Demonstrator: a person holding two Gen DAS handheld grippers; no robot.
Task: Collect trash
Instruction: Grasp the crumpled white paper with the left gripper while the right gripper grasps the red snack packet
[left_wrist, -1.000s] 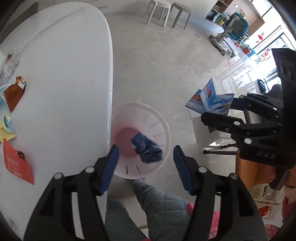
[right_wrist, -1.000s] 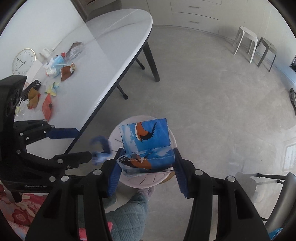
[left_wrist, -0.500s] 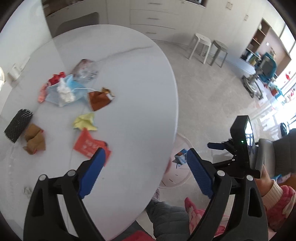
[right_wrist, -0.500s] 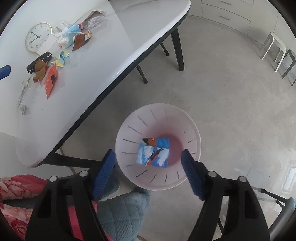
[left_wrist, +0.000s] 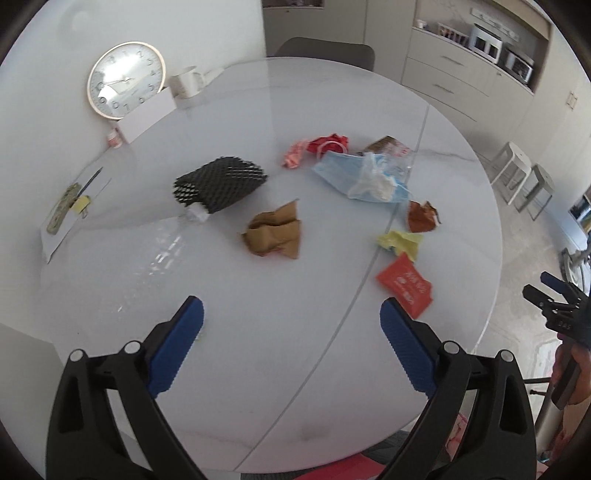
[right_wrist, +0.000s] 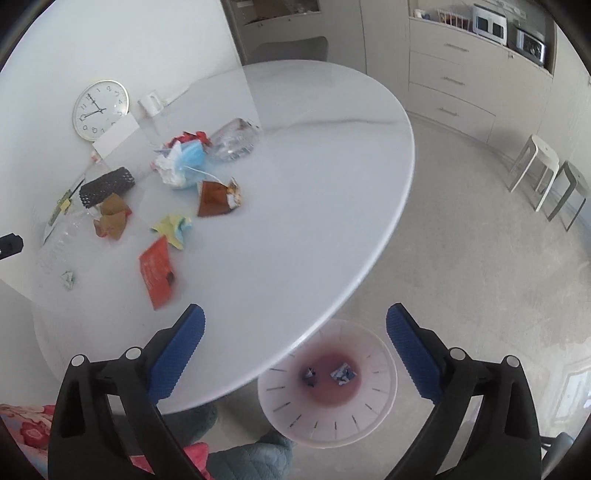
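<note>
Two scraps already lie in the pink bin (right_wrist: 327, 384) on the floor, tucked just under the near edge of the counter (right_wrist: 295, 221), a short drop for anything lifted off that edge. Both tools are empty now. On the left gripper (left_wrist: 291, 325) the jaws have just been opening and stand wide apart, nothing between them, hanging over bare counter short of the litter. The right gripper (right_wrist: 295, 328) shows the same: jaws just opened, wide, nothing held, framing the counter edge and the bin below.

Plenty of trash is left up top. Nearest is the red packet (left_wrist: 404, 286), lying flat just beside the left gripper's right-hand jaw. Past it sit a yellow wrapper (left_wrist: 400, 242), a brown foil wrapper (left_wrist: 423, 216), a crumpled brown paper (left_wrist: 275, 230), a black mesh sleeve (left_wrist: 221, 182) and a blue face mask (left_wrist: 356, 181) with white tissue bunched on it, red scraps behind. The clock (left_wrist: 125, 79) and mug (left_wrist: 186, 81) at the back look like keepers, not litter.

My read: wide jaws suit bulky crumples, but that flat packet may need a scrape at its edge.
</note>
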